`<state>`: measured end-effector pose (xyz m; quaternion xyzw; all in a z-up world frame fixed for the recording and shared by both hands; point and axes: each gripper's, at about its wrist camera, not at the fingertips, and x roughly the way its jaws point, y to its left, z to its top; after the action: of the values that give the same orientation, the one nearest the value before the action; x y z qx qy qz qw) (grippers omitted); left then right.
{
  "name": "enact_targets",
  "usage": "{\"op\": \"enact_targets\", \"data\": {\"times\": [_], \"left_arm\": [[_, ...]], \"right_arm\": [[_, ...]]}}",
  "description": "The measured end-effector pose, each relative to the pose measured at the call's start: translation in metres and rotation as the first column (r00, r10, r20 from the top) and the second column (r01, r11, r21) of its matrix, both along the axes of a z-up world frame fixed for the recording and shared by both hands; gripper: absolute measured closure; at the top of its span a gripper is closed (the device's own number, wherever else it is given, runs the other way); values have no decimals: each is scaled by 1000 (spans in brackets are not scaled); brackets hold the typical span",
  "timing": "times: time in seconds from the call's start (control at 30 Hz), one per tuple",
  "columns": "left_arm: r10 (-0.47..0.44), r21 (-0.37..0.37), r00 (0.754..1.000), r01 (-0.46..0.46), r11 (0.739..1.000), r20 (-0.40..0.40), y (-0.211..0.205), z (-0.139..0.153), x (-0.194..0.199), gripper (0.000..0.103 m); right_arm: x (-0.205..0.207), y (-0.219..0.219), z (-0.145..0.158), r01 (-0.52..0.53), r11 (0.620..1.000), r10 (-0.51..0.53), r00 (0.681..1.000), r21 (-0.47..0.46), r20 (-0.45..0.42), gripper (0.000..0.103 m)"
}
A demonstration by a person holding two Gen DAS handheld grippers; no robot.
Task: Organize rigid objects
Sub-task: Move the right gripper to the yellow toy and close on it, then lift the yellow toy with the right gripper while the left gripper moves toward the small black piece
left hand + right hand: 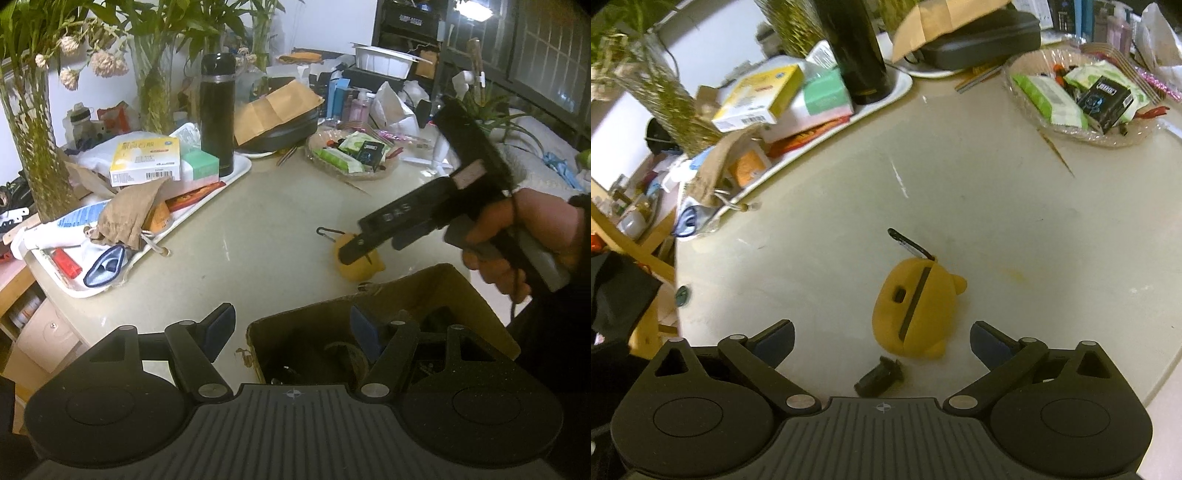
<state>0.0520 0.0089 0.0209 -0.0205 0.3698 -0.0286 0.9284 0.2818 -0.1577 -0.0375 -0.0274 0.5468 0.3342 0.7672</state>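
Note:
A yellow silicone case [916, 310] with a black carabiner clip [908, 243] lies on the beige table; it also shows in the left wrist view [360, 264]. A small black part [879, 378] lies just in front of it. My right gripper [882, 341] is open, its fingers on either side of the case's near end, just above the table. In the left wrist view the hand-held right gripper [354, 251] hovers over the case. My left gripper [291, 325] is open and empty, its right finger over an open cardboard box [458, 291] with dark items inside.
A white tray [240, 173] at the left holds boxes, a brown pouch and a black flask [218, 114]. A clear bowl [1027, 66] with wipe packets stands at the far right. Plant vases, a dark case under a paper bag and bottles crowd the back.

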Motion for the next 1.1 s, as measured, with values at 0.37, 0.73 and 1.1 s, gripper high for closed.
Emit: {"op": "enact_targets", "data": {"times": [0.37, 0.73, 1.1], "left_arm": [[-9, -28, 1000, 9, 1000, 0, 3, 1, 0, 35], [-13, -22, 1000, 13, 1000, 11, 3, 3, 1, 35], [11, 12, 1000, -10, 1000, -10, 5, 6, 8, 35]], "right_arm": [[15, 26, -16, -9, 995, 12, 999, -103, 35, 17], [17, 30, -26, -31, 978, 50, 995, -207, 88, 44], [10, 11, -6, -44, 988, 68, 985, -147, 159, 46]]}}
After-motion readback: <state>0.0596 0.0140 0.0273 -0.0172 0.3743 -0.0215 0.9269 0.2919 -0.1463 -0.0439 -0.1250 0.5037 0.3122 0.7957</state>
